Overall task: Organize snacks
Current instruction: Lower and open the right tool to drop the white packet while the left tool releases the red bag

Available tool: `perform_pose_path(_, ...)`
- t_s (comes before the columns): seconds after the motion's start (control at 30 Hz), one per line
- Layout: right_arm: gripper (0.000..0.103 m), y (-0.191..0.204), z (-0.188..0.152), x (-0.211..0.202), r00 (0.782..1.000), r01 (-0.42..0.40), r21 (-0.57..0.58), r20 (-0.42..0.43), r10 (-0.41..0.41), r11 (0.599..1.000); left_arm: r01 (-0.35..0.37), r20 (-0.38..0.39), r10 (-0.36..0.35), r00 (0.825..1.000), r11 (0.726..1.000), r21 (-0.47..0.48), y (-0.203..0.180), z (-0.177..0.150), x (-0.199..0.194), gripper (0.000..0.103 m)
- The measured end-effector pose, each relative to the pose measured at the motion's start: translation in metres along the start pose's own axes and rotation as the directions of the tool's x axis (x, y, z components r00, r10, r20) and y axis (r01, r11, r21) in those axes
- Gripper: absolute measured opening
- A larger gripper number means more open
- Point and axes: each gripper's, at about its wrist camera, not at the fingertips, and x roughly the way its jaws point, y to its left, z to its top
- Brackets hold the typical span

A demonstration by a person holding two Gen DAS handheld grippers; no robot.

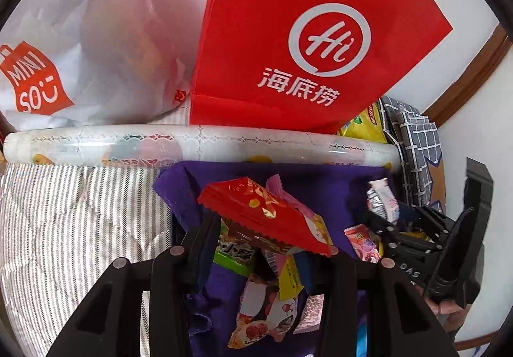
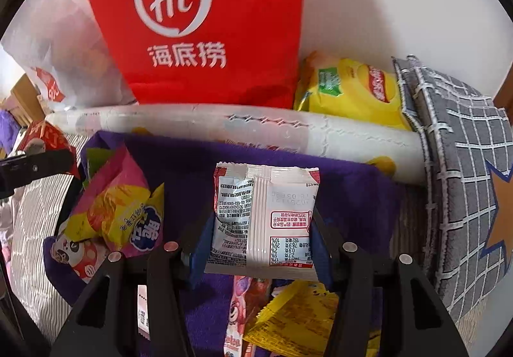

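Snacks are lying heaped on a purple cloth, which is spread over a striped grey-and-white bedding surface. The left gripper is pinching a red packet with gold print between its jaws and holding it up over the pile — a green-labelled packet and a cartoon-printed packet are lying beneath it on the cloth. The right gripper is clamping a white sachet with red-bordered print, its back facing the camera, with the blue pads pressing on either side. Below that sachet a pink strawberry-bear stick and a yellow packet are resting on the cloth; a crumpled pink-and-yellow bag is sitting to the left.

Behind the cloth a patterned white roll is lying crosswise. Beyond it a red Haidilao bag is standing upright against the white wall, with a white Miniso plastic bag beside it on the left and a yellow chip bag on the right — that bag is leaning against a grey checked fabric basket.
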Motion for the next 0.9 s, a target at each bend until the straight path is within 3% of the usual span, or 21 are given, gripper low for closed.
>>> perform_pose_path(0.23,0.054,0.004,0.0,0.009,0.999,0.004,-0.018,-0.037,-0.004,1.0,-0.032,-0.029,0.032,0.999,0.999,0.012,0.0,-0.001,0.004,0.041)
perform_pose_path(0.9,0.055,0.007,-0.001,0.012,1.0,0.002,-0.041,-0.028,-0.003,0.999,-0.063,-0.104,0.067,0.992,0.997,0.039,-0.003,-0.007,0.025,0.041)
